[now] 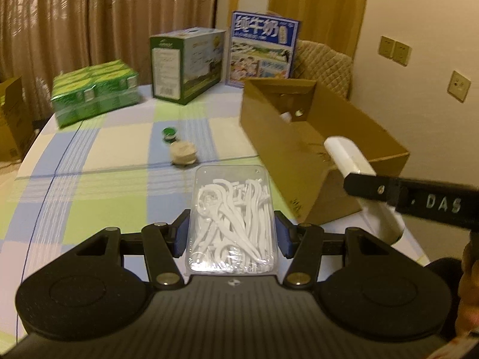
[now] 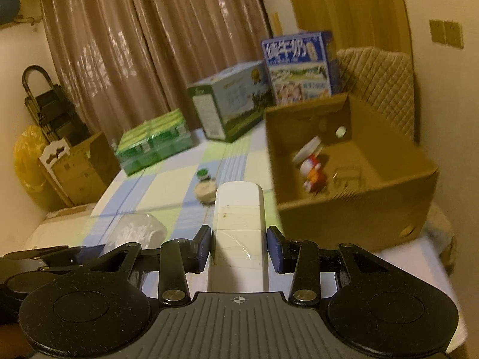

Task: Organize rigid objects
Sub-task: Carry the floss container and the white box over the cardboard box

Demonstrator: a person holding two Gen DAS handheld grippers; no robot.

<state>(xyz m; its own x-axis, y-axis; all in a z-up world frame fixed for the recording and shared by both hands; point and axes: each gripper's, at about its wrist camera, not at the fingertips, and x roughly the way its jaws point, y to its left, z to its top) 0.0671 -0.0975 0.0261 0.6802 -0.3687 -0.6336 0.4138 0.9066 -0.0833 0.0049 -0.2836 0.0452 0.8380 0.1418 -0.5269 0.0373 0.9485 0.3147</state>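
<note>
My left gripper point(image 1: 232, 234) is shut on a clear plastic box of white floss picks point(image 1: 232, 218), held above the checkered tablecloth. My right gripper point(image 2: 238, 248) is shut on a white remote control point(image 2: 238, 218); the remote control also shows in the left wrist view point(image 1: 348, 157), at the near edge of the open cardboard box point(image 1: 302, 161). In the right wrist view the cardboard box point(image 2: 353, 209) holds a small red and white figure point(image 2: 312, 173), a white lid and a clear item. A green cap point(image 1: 169, 133) and a round beige container point(image 1: 183, 153) lie on the table.
Green drink cartons point(image 1: 95, 94), a green and white carton point(image 1: 187, 64) and a blue milk box point(image 1: 263, 49) stand at the table's far side. A quilted chair point(image 1: 324, 65) is behind the cardboard box. Cardboard boxes and a yellow bag point(image 2: 28, 161) sit on the floor at left.
</note>
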